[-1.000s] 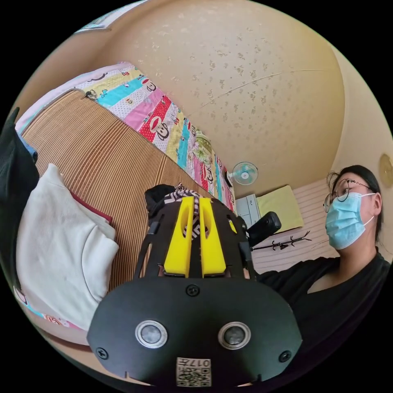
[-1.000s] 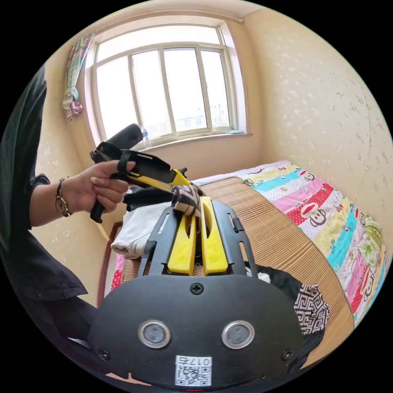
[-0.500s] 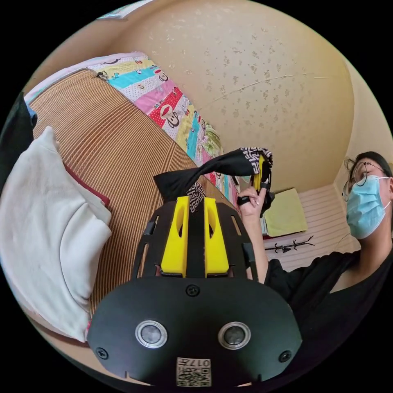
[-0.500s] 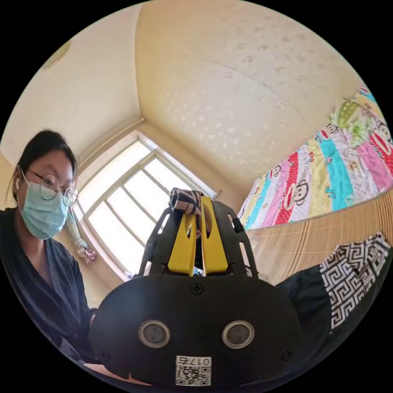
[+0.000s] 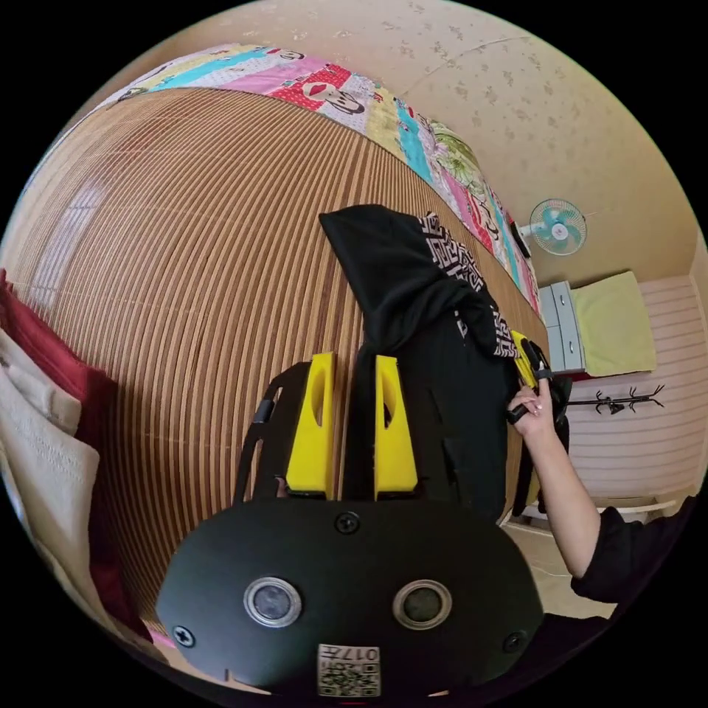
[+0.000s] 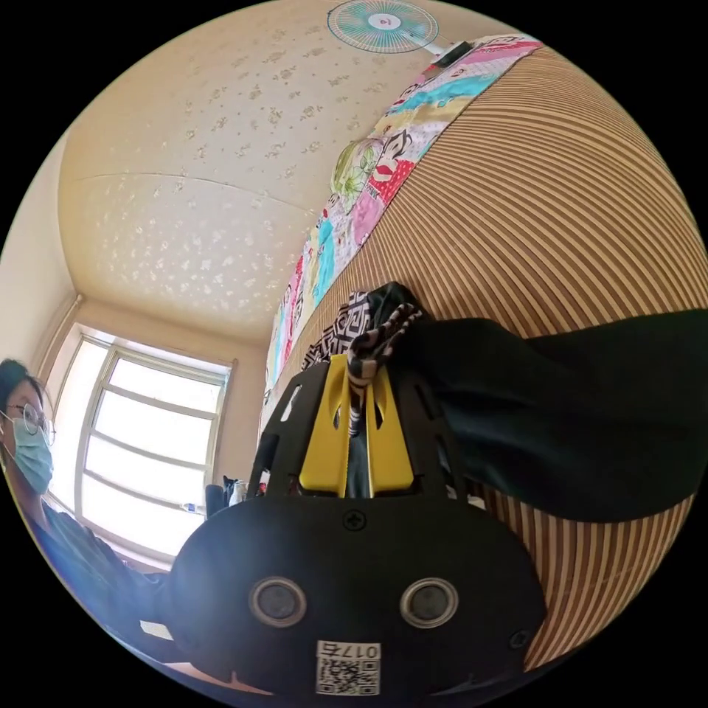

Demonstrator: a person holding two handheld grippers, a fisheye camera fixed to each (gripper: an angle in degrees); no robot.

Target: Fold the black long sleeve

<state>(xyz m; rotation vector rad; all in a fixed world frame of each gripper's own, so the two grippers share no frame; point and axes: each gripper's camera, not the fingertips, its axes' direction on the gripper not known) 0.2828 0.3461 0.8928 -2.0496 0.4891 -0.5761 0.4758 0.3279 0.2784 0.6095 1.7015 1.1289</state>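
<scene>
At the centre of the left gripper view, the left gripper (image 5: 352, 383) pinches the black long sleeve (image 5: 413, 295), draped over the striped mat (image 5: 184, 258). The right gripper (image 6: 359, 383) clamps its patterned cuff (image 6: 361, 332). With the cloth bunched, a thin pinch may slip and leave it crumpled.

bright daylight | source: window (image 6: 140, 442) | sharp | fisheye-warped edges

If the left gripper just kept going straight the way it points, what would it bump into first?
Probably the black long sleeve itself: the left gripper is clamped on its cloth, which bunches up just ahead of the jaws. Beyond it lies the striped bamboo mat, though depth is hard to judge.
</scene>
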